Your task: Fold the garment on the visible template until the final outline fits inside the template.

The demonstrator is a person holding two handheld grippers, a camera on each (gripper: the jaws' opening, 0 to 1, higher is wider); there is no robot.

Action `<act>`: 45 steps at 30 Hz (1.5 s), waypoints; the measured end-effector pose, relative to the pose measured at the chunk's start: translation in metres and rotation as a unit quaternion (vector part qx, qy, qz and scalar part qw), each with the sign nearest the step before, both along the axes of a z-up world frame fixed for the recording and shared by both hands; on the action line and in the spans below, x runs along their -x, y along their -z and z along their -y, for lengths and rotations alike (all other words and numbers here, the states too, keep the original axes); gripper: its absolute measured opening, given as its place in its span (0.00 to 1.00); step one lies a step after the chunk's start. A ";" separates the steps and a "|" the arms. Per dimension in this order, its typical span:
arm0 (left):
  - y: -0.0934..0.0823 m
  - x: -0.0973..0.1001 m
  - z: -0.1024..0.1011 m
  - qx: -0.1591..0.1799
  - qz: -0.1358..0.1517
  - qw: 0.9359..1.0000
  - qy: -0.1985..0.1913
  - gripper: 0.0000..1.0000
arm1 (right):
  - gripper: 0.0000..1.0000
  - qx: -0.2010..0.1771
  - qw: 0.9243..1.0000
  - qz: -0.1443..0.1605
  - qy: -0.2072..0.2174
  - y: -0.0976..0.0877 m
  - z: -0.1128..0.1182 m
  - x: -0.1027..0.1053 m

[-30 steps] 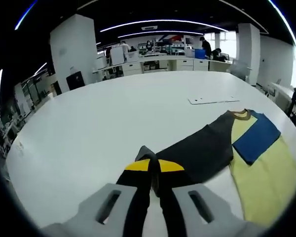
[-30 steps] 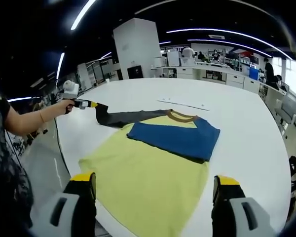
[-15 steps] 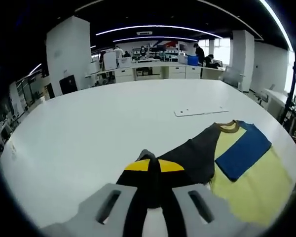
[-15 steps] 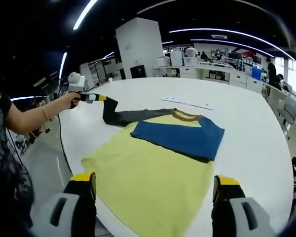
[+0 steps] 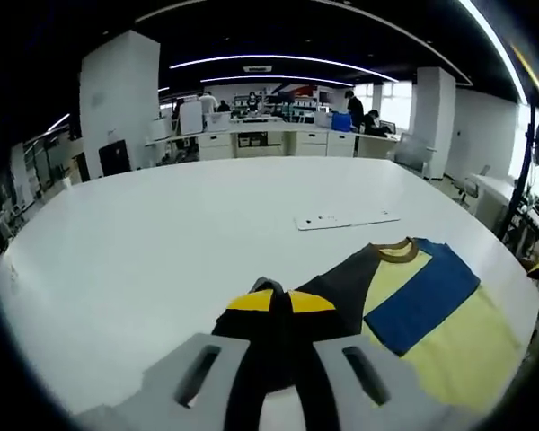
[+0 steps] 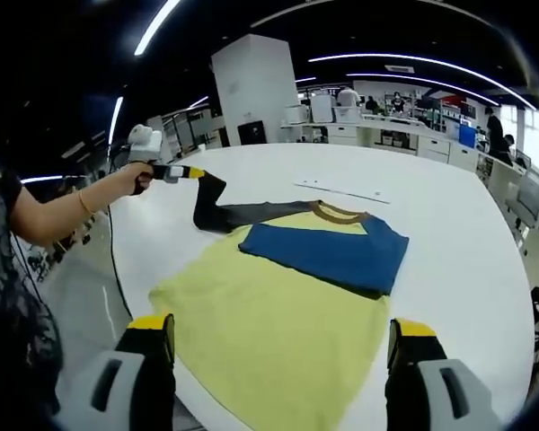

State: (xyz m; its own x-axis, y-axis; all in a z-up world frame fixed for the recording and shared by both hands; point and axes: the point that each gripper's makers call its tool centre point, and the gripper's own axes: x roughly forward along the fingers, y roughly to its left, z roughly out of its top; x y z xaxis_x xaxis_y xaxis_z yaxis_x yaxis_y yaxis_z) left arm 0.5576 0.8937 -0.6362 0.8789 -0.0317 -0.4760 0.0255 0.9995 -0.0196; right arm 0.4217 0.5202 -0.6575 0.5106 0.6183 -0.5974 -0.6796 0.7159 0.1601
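The T-shirt (image 6: 278, 305) lies flat on the large white table (image 6: 449, 242) — pale yellow body, brown collar (image 6: 334, 212) at the far end, one blue sleeve (image 6: 328, 253) already folded across the chest. Its other sleeve, dark grey (image 6: 229, 213), runs out from beside the collar towards the table's edge, and its cuff end is lifted off the table surface.

The left gripper (image 6: 190, 172) is clamped on that cuff: in the left gripper view its yellow-tipped jaws are pressed together with the dark fabric pinched between them, and the grey sleeve (image 5: 341, 287) trails from the tips back to the shirt body (image 5: 449, 337). In the right gripper view a person's hand (image 6: 136, 178) holds this gripper up above the table, near the shirt's shoulder side.

The right gripper (image 6: 278, 346) hangs over the shirt's hem end, its two jaws standing wide apart with nothing between them — the yellow cloth lies below and beyond.

Beyond the collar, well apart from the shirt, a thin white strip (image 6: 337, 189) rests flat on the table; the left gripper view shows it (image 5: 346, 219) too. Further off stand a broad white pillar (image 6: 256, 90) and desks with people at them.
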 end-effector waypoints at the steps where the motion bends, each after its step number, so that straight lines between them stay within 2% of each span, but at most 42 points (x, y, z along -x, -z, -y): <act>1: -0.001 -0.001 0.002 0.002 0.001 1.000 0.001 0.01 | 0.99 0.000 1.000 0.000 0.000 0.000 0.000 0.000; 11: -0.014 -0.016 0.031 0.015 0.014 1.000 0.022 0.01 | 0.99 -0.001 1.000 -0.003 -0.003 0.002 -0.002 0.002; 19: -0.025 -0.028 0.064 0.021 0.026 0.998 0.049 0.01 | 0.99 0.000 1.000 -0.008 -0.003 0.005 0.000 0.002; 29: -0.030 -0.042 0.112 0.015 0.028 0.995 0.097 0.01 | 0.99 0.000 1.000 -0.010 0.001 0.008 0.006 0.002; 45: -0.026 -0.059 0.179 0.025 0.028 0.988 0.148 0.01 | 0.99 -0.002 1.000 -0.016 0.016 0.013 0.016 -0.002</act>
